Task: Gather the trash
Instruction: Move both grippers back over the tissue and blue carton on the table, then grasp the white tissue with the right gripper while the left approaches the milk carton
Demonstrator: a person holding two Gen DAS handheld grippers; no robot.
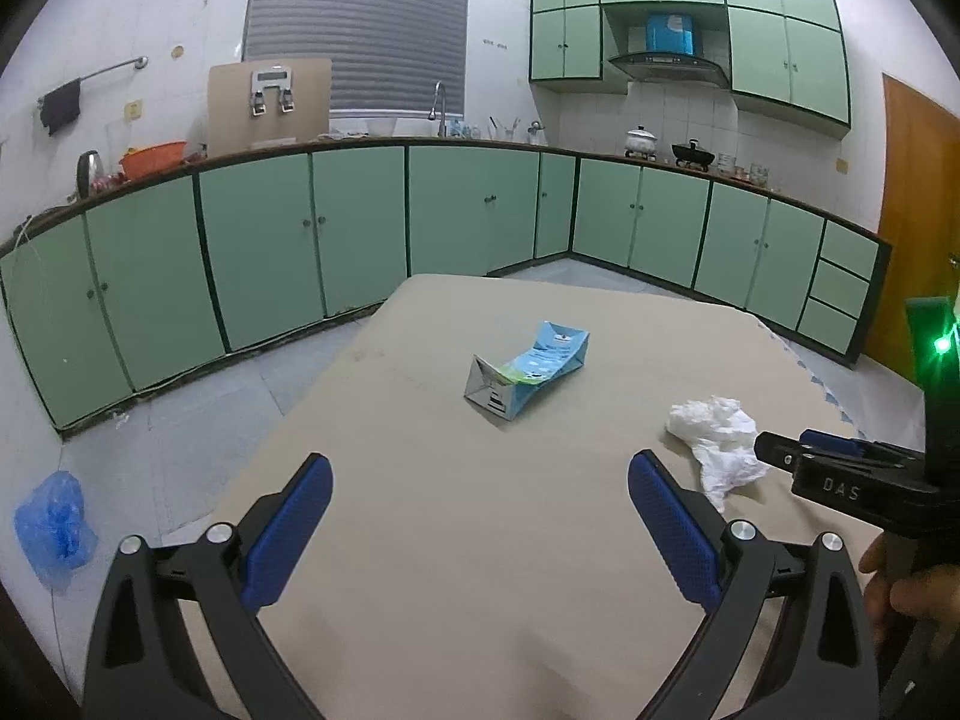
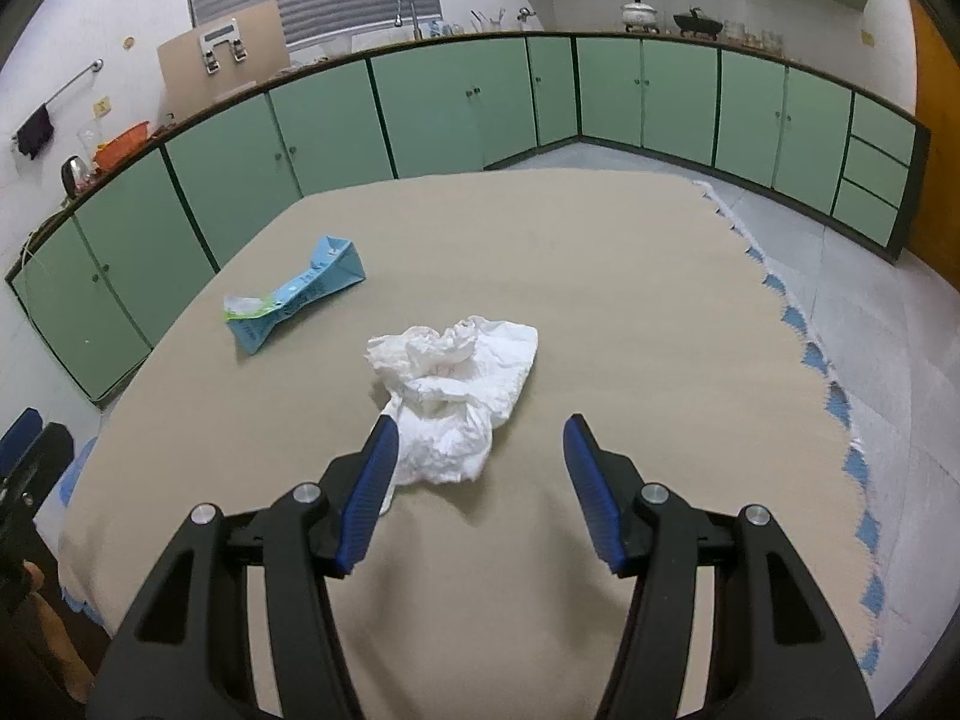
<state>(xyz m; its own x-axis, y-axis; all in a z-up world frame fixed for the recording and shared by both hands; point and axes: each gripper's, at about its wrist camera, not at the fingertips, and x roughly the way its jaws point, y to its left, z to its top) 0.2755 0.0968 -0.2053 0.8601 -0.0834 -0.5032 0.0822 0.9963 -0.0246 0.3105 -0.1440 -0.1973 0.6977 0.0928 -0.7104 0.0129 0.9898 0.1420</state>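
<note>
Left gripper (image 1: 480,531) spread wide, empty, right gripper (image 2: 480,489) parted beside crumpled tissue (image 2: 456,387), "DAS" embossed, blue carton (image 1: 528,369) beyond

blue carton (image 1: 527,369), white tissue (image 2: 453,387)

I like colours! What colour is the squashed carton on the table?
Light blue carton, with a green-and-white patch; right wrist view shows it best.

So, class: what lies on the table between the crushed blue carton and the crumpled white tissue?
Nothing: only bare beige tablecloth separates carton and tissue, seen in the right wrist view.
</note>
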